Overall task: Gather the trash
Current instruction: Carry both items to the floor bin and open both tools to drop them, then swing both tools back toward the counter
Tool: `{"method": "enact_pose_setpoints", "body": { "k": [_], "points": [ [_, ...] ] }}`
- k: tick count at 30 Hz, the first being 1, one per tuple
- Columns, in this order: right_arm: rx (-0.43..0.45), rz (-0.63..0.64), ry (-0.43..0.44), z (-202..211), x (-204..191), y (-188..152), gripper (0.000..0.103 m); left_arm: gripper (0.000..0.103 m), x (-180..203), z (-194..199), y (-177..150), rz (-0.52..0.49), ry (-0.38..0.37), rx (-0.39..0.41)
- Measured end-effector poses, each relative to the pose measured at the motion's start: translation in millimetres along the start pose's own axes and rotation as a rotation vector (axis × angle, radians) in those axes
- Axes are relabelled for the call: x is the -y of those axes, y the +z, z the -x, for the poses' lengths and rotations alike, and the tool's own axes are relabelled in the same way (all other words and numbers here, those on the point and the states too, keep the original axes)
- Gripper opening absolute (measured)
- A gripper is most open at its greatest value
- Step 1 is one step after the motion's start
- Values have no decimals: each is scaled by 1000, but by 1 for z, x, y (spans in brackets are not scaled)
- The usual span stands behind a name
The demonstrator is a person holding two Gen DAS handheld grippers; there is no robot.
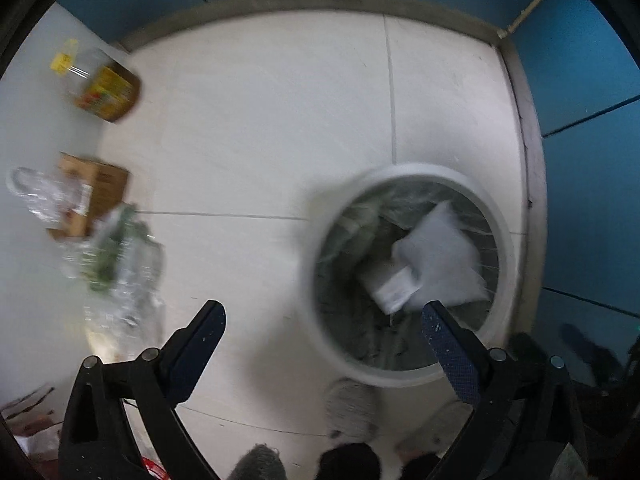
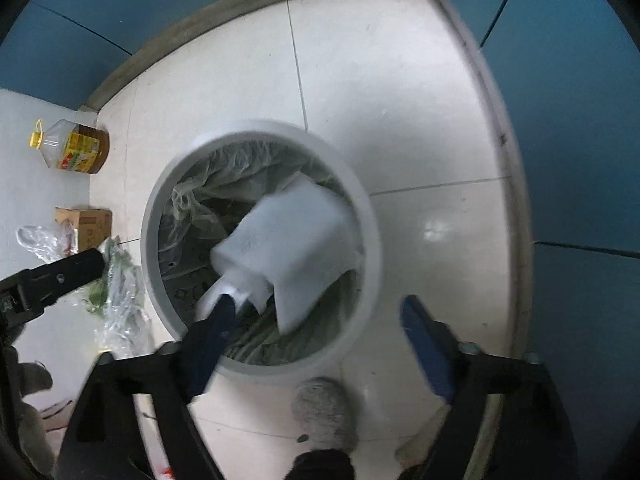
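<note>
A white plastic jug (image 2: 292,236) lies tilted and blurred inside the round white trash bin (image 2: 372,240), which has a clear liner. My right gripper (image 2: 318,312) is open just above the bin's near rim. Its left fingertip overlaps the jug's handle in the picture, but nothing is pinched between the fingers. In the left wrist view the same jug (image 1: 436,264) lies in the bin (image 1: 500,240). My left gripper (image 1: 322,312) is open and empty, spanning the bare floor and the bin's near edge. A finger of the left gripper (image 2: 68,268) shows at the left of the right wrist view.
On the floor to the left are an oil bottle with a yellow cap (image 1: 104,88), a cardboard box (image 1: 104,184) and crumpled clear plastic bags with green scraps (image 1: 120,264). Blue walls enclose the tiled corner. A person's grey slippers (image 1: 352,404) stand near the bin.
</note>
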State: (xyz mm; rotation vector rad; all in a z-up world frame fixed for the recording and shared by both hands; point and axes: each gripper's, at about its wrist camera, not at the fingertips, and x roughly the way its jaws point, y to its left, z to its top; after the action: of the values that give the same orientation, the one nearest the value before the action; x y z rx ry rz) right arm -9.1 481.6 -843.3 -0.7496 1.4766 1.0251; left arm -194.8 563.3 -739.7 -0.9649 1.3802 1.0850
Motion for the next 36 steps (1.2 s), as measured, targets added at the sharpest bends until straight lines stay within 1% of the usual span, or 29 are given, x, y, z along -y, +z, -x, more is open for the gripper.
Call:
{"method": "enact_pose_setpoints", "body": {
  "k": [1,4,7,10,11,12,15,16,18,22,27,30,33,36],
  "points": [
    [12,6,-19,6,2,1,103,100,-4,14,-6,0,18,23],
    [57,28,-76,47,-6,-7,103,100,-9,48,-18,12,40,56],
    [75,25,-106,93,-10,-17,103,100,-12,93,-34,21,42,84],
    [88,21,-109,147,-15,-29,103,100,-11,144,-50,9,43,112],
    [95,23,-112,170,-19,-34,103,100,-11,163,-56,8,36,123],
    [100,27,-113,185,-21,-39,103,100,-11,182,-61,7,27,132],
    [132,43,-117,256,-32,-53,103,100,-11,237,-74,2,14,165],
    [141,47,-113,273,-35,-58,103,100,-12,259,-80,-4,13,182],
    [161,52,-103,319,-40,-67,103,100,-11,292,-89,-9,3,207],
    [195,56,-86,394,-52,-85,103,100,-11,357,-112,-23,-15,244],
    [236,68,-50,479,-65,-110,103,100,-13,415,-139,-29,-65,243],
    [266,76,-41,519,-69,-125,103,100,-15,443,-155,-36,-79,252],
    [296,68,-22,546,-69,-139,103,100,-15,468,-167,-40,-89,271],
    [326,50,14,573,-61,-152,103,100,-11,489,-176,-45,-77,303]
  ]
}}
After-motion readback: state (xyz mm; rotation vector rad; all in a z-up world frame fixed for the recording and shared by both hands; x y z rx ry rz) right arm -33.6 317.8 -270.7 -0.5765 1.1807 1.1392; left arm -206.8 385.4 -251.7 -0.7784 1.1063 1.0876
